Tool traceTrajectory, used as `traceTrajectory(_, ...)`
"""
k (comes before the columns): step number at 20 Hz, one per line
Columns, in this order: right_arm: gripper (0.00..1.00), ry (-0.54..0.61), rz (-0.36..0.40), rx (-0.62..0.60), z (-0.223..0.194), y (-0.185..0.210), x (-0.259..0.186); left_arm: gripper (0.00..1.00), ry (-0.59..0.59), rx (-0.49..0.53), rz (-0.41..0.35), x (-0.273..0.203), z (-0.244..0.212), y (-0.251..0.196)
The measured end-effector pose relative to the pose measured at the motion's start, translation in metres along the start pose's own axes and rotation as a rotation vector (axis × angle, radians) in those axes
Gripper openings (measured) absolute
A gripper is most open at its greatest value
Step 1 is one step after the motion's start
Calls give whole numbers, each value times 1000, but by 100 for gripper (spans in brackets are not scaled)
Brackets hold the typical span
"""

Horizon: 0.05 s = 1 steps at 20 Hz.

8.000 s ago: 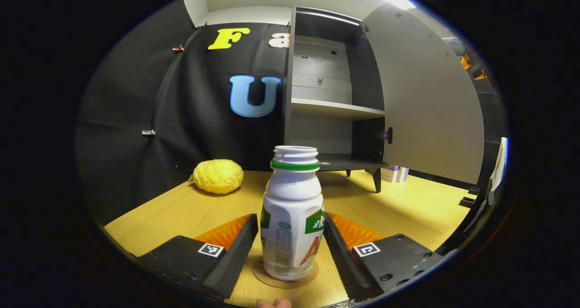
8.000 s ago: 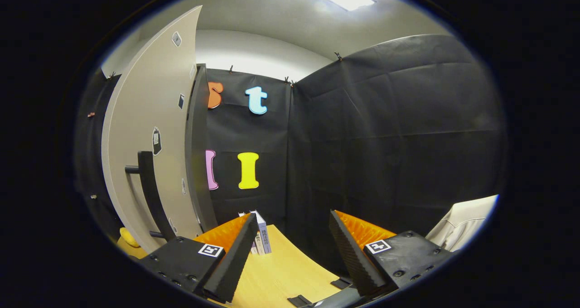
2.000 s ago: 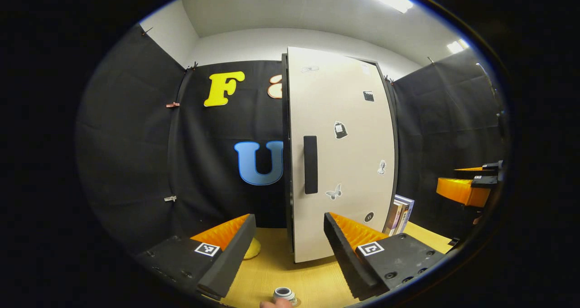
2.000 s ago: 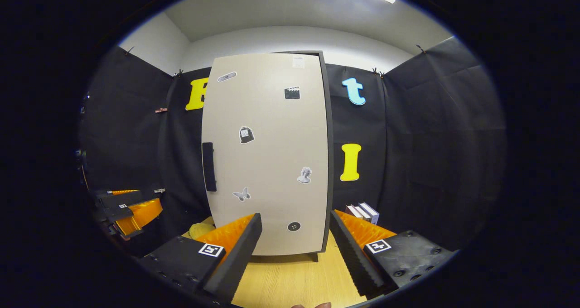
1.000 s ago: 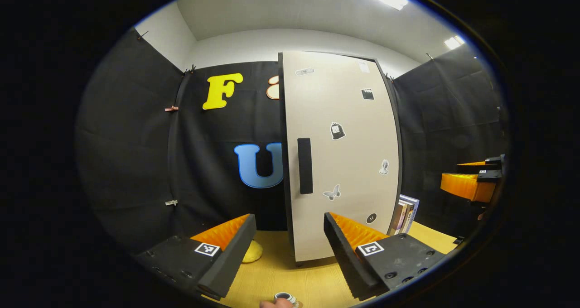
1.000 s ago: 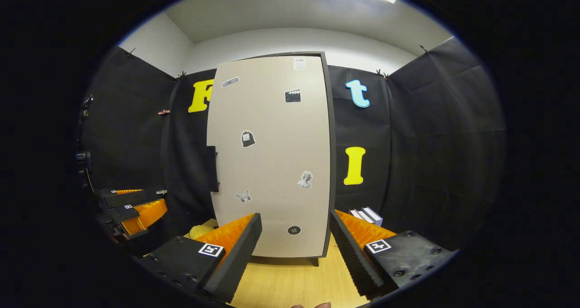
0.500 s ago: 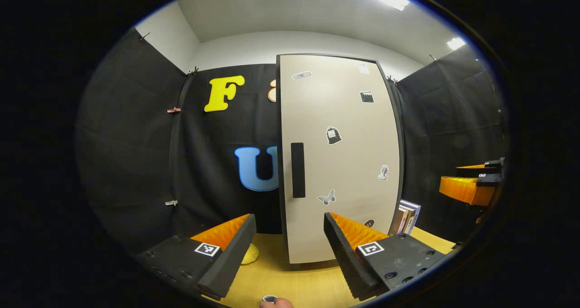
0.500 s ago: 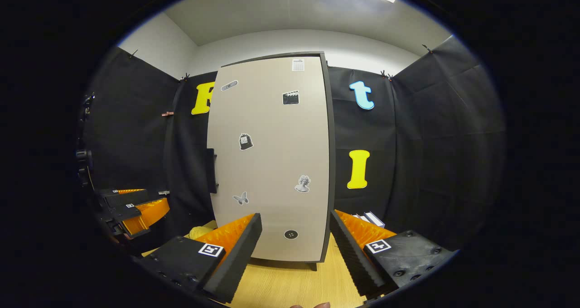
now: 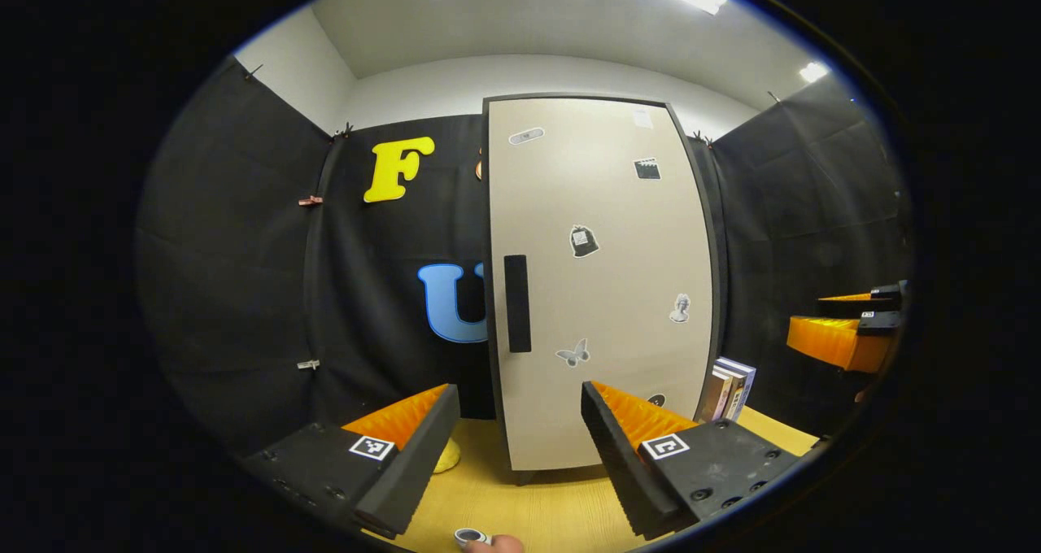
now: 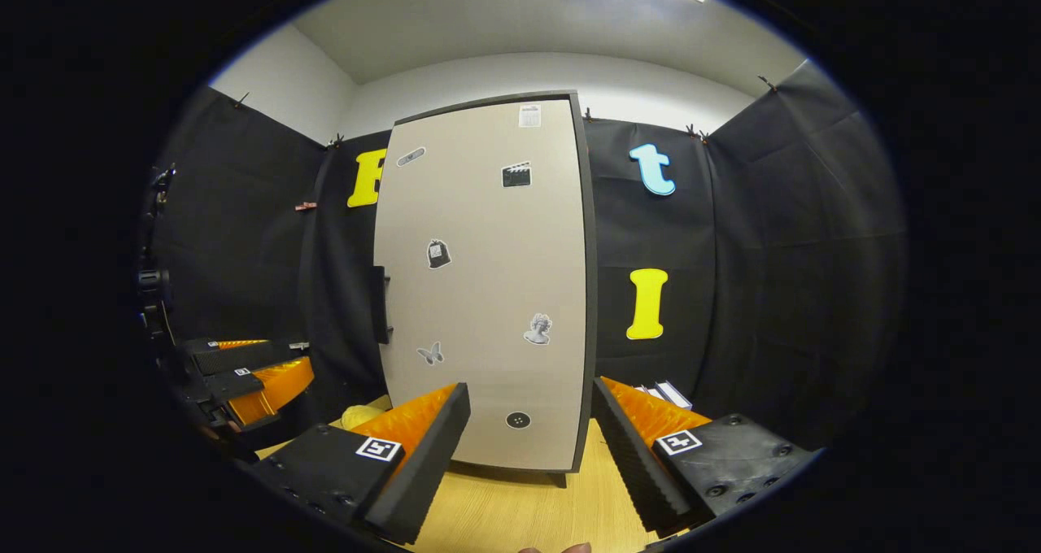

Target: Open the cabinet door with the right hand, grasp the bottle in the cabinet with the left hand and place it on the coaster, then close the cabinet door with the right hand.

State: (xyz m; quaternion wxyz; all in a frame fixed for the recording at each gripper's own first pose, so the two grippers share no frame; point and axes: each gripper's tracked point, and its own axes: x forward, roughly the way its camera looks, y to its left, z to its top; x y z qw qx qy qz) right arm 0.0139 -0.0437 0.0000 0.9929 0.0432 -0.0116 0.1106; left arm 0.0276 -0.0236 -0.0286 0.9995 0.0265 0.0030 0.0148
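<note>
Left gripper view: the cabinet [image 9: 602, 285] stands at centre frame on short dark legs, its beige cabinet door [image 9: 606, 211] flush with the dark frame, so nothing of its inside can be seen. A dark vertical handle [image 9: 517, 302] runs along the door's left edge. The door carries small stickers [image 9: 582, 241], among them a butterfly, a bust and a clapperboard; any writing on them is too small to read. At the bottom edge of the frame the open mouth of the bottle [image 9: 469, 536] shows, beside a fingertip; whether it rests on the coaster cannot be told. The left gripper [image 9: 520, 439] is at lower centre, its jaws spread wide with nothing between them. A yellow bumpy fruit [image 9: 447, 455] lies partly hidden behind its left finger, on the wooden tabletop [image 9: 537, 512]. Books [image 9: 729, 386] stand upright just right of the cabinet. The right gripper [image 9: 846, 329] appears at the right edge, well apart from the door.

Right gripper view: the shut cabinet door [image 10: 488, 293] is at centre frame, and bare tabletop [image 10: 520, 512] lies in front of it. The right gripper [image 10: 529, 447] is at lower centre, jaws wide apart and empty. The left gripper [image 10: 244, 374] is at the left edge, its jaws apart.
</note>
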Motion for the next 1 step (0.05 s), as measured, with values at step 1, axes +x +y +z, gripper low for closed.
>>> traceTrajectory(1,98,0,7,-4,0,0,1,95,8,-1,1,0,-2,-2)
